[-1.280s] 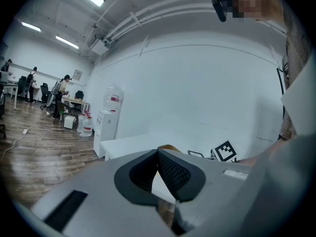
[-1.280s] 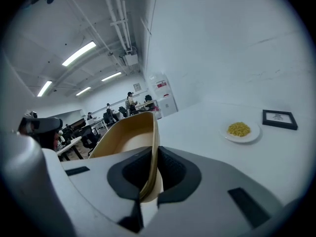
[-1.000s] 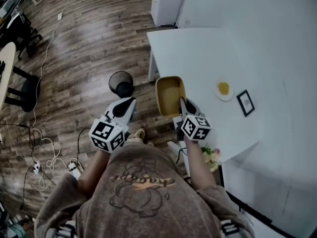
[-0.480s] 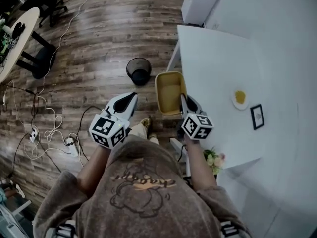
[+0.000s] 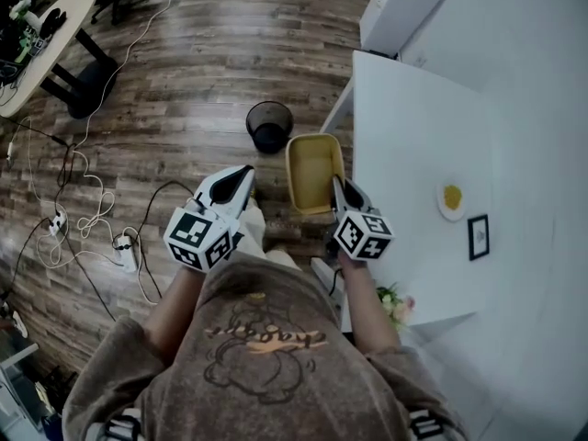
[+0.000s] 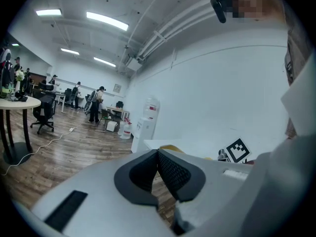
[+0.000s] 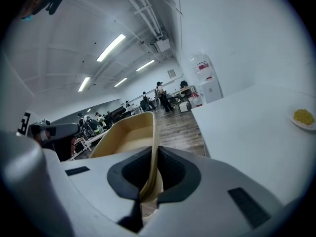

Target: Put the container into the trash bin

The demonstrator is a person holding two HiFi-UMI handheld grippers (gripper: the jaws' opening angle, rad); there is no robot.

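Jaws of the right gripper (image 7: 152, 168) pinch the near wall of the container (image 5: 315, 168), a tan open-topped tub, with its rim clamped between the pads. Left gripper (image 6: 158, 158): jaws pressed together, nothing between them. In the head view it sits left of the tub, not touching it.

Tub is held in the air at centre frame, long side just beside the left edge of the white table (image 5: 413, 127), over the wood floor (image 5: 184, 81). Inside looks empty, as far as shows.

Trash bin (image 5: 269, 125): black, round, open, on the floor just up-left of the tub's far end and apart from it.

Step in hand, by my reading: the carry to the bin, grip already made. The next move calls for getting the tub over the bin mouth, then parting the right jaws. The tub looks longer than the mouth is wide, so it may need tipping end-down to go in.
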